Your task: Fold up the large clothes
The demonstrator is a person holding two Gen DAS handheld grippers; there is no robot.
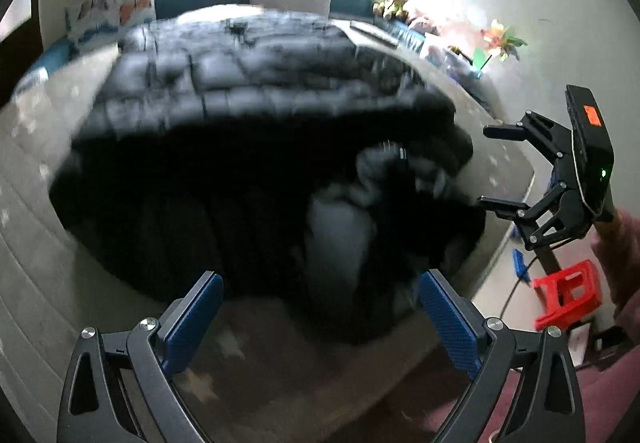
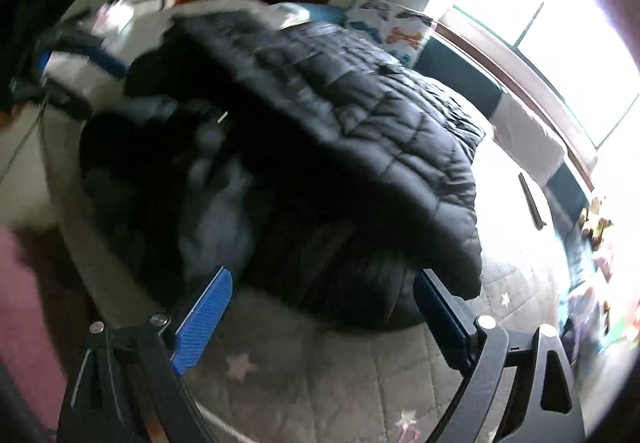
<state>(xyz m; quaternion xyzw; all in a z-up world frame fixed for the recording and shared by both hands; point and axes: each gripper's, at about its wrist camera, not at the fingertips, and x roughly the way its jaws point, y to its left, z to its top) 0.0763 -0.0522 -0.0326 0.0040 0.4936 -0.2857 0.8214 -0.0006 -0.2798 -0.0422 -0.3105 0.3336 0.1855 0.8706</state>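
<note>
Black quilted jacket [image 1: 256,91] lies heaped on the grey star-print bed cover [image 2: 320,375], its upper layer lapped over the rest, so I judge one fold is in. My left gripper [image 1: 320,319] and right gripper [image 2: 322,317] both hang spread and empty just short of the near edge, probably lining up a fresh grab.

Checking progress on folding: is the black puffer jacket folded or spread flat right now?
Partly folded: one quilted panel of the black puffer jacket lies doubled over its bunched lower layers.

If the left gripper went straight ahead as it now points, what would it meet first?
Most likely the black quilted jacket on the bed: its dark near edge lies directly ahead of the open left gripper. Depth is unclear from blur.
</note>
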